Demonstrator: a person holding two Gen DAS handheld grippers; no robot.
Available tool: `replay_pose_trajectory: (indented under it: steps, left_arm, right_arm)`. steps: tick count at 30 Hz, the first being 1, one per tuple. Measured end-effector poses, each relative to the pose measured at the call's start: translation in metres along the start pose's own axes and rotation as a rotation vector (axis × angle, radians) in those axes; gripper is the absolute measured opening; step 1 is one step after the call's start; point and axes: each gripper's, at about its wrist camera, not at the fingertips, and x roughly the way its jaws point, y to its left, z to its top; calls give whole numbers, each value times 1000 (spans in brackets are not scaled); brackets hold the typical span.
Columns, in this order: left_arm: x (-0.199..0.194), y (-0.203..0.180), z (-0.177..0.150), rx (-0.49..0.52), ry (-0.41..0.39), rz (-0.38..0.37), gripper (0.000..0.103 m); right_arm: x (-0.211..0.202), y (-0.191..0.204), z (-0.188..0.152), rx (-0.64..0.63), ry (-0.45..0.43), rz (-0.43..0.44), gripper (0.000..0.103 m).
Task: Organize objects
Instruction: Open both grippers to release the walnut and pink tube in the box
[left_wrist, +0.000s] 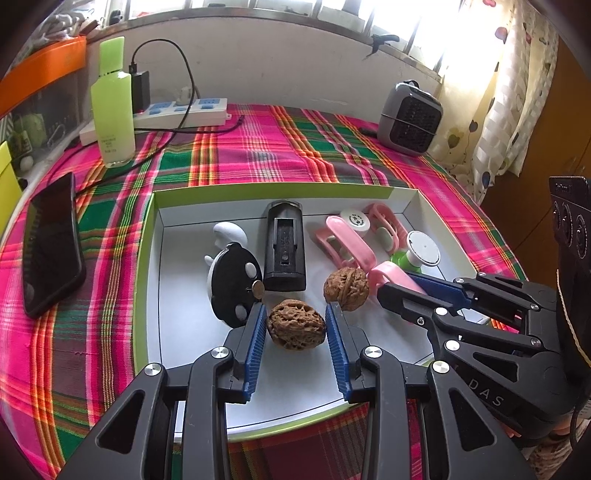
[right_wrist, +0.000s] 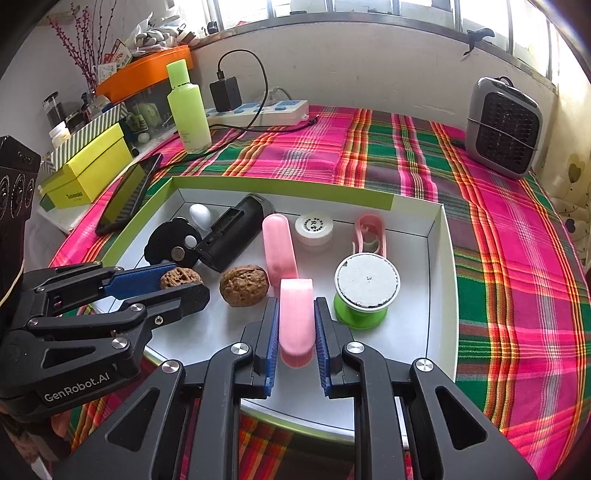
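Left gripper (left_wrist: 295, 325) clamped on a brown wrinkled walnut (left_wrist: 296, 328) low over the white green-rimmed cardboard tray (left_wrist: 258, 192), near its 6 o'clock edge; right gripper (right_wrist: 295, 325) squeezed on a pink plastic clip (right_wrist: 295, 314), at 3 o'clock of the left. Second walnut (right_wrist: 243, 285), black case (right_wrist: 236, 232) and green spool (right_wrist: 364, 295) already lie inside; judged nearly done, two releases left.

Daylight is pouring in through the window (left_wrist: 369, 14) along the top of both frames, blowing out to white at the upper right of the left wrist view. The white tray floor (right_wrist: 406, 266) is showing soft reflections and faint shadows. Fisheye distortion is curving the edges, dark corners are vignetting, and the centre is staying sharp.
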Motion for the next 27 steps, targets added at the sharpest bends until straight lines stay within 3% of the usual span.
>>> replay_pose_trajectory:
  steps: [12, 22, 27]
  left_arm:
    - [1, -2, 0, 11, 2, 24, 32]
    - [-1, -4, -2, 14, -4, 23, 42]
    - [-7, -6, -3, 19, -14, 31, 48]
  right_arm:
    - [0, 1, 0, 0, 0, -5, 19]
    - [-2, 4, -3, -5, -8, -10, 19]
    - [-5, 3, -4, 0, -12, -18, 30]
